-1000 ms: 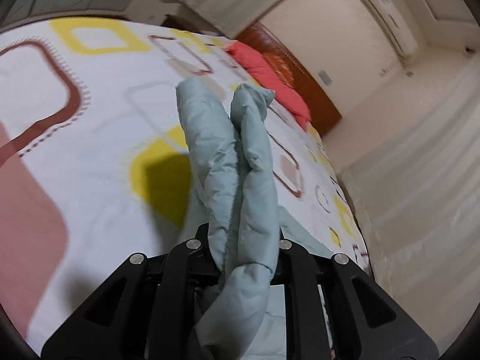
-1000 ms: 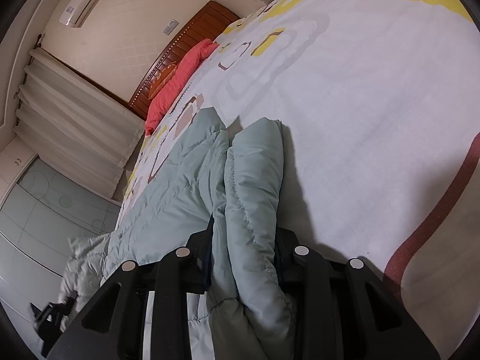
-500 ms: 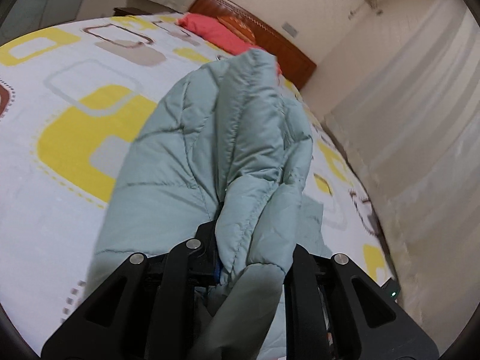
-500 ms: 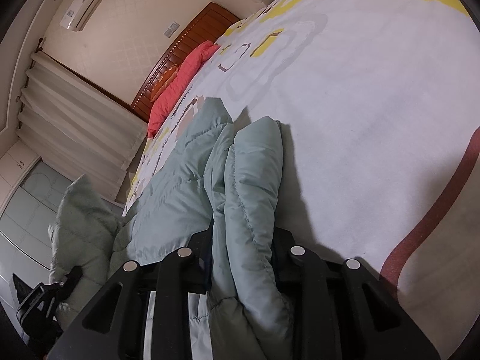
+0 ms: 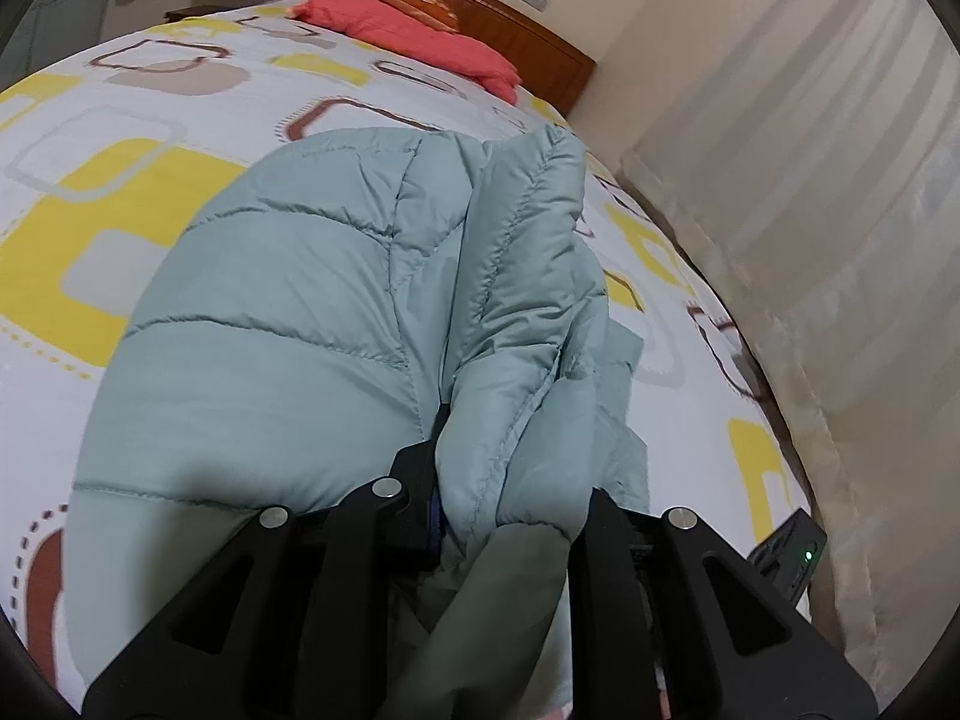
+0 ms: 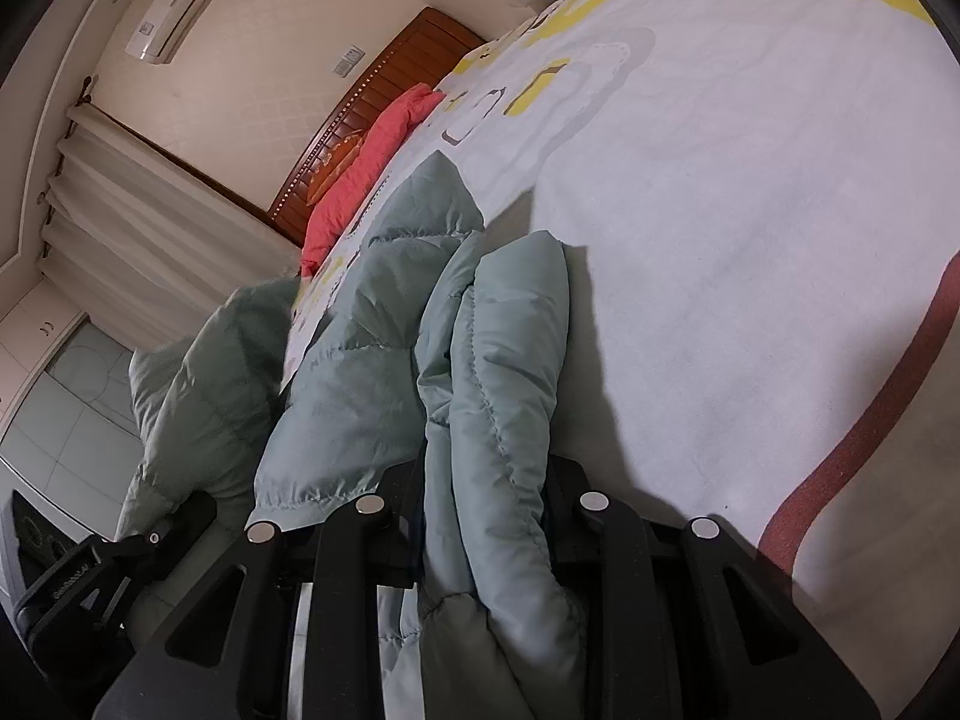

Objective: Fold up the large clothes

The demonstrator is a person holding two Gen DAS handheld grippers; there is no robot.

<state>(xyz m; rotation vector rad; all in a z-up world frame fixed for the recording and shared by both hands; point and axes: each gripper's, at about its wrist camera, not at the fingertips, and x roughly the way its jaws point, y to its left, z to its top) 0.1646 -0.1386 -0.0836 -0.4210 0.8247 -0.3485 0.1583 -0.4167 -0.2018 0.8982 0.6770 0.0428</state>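
the puffy pale green quilted jacket [image 5: 312,324] lies on the bed with the white sheet with yellow and brown squares [image 5: 120,138], its far end toward the red pillow [image 5: 414,42] and the brown wooden headboard [image 6: 384,96].

the left tongs [image 5: 504,516] are pinched tight on a fold of the jacket. the right tongs [image 6: 480,516] are pinched on another thick fold, down low on the sheet.

the step looks like bringing the left side over to the right side. to do it well, keep the right tongs holding firm and low, lift the left fold high enough not to drag, and line up the edges before letting go.

both tongs point forward and down at the bed. in the right view the left tongs [image 6: 150,540] hold their fold up off the bed, to the left.
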